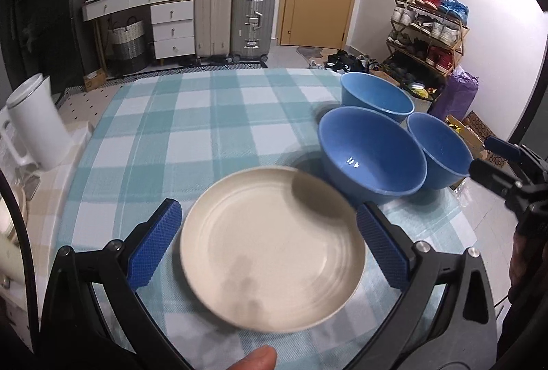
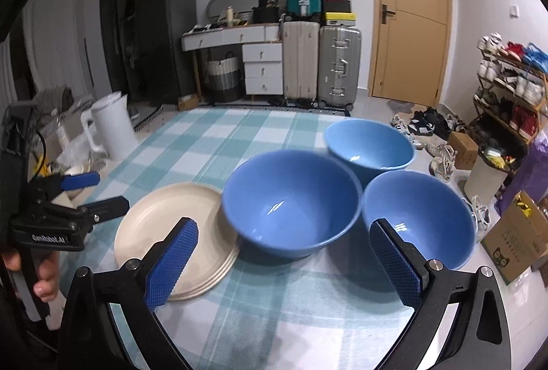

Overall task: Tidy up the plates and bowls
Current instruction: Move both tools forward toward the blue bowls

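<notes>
From the left wrist camera I see my left gripper (image 1: 267, 243) spread wide, its blue pads on either side of a cream plate (image 1: 272, 248) without touching it. The plate looks like a single dish here, lying near me on the checked cloth of the surface (image 1: 191, 130). Three blue bowls (image 1: 371, 154) cluster at the right, the nearest just beyond the plate's far right rim. At the far right edge I catch my right gripper (image 1: 479, 161), too partial to read. A white kettle (image 1: 37, 123) stands at the left.

From the right wrist camera the plate turns out to be a stack of plates (image 2: 174, 240), several rims showing at its near edge. My right gripper (image 2: 284, 264) hangs open, empty, in front of the middle bowl (image 2: 291, 202), which overlaps the stack's right side. The left gripper (image 2: 92, 195) shows side-on at the left, parted.
</notes>
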`<state>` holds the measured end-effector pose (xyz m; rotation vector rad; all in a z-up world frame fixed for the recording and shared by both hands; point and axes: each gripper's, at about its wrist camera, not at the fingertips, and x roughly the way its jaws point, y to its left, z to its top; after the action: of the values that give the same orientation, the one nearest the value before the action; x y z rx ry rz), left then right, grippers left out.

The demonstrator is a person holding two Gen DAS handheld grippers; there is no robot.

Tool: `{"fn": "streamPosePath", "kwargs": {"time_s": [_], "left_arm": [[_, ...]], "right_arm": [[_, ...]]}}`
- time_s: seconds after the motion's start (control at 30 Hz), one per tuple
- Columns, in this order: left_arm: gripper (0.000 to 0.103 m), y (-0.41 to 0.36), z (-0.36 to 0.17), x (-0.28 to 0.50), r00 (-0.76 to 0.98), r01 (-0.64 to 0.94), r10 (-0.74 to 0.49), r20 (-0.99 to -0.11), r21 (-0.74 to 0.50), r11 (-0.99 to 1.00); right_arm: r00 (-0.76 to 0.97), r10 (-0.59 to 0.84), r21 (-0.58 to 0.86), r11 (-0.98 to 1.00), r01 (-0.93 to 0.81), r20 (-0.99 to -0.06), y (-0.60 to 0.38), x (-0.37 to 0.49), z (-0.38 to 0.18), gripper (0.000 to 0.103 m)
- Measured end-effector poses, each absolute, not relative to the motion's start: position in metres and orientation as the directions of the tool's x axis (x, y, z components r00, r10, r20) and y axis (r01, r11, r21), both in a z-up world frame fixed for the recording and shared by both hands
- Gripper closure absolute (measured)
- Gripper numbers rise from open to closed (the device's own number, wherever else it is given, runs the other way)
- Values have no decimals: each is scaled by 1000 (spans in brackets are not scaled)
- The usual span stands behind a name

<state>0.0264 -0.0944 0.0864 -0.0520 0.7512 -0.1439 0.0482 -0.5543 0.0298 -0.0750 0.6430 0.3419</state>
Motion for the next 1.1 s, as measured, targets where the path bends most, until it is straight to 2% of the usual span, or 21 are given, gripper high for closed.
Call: {"fn": "streamPosePath", "kwargs": {"time_s": [0.57, 1.1], "left_arm": [[1, -147, 116, 121, 688, 205, -216, -693, -100, 974], [1, -171, 117, 194, 654, 232, -240, -717, -111, 966]], "right_arm": [[764, 213, 92, 976, -198, -609, -626, 111, 75, 1], [755, 195, 109, 981, -163, -627, -652, 158, 82, 1]]}}
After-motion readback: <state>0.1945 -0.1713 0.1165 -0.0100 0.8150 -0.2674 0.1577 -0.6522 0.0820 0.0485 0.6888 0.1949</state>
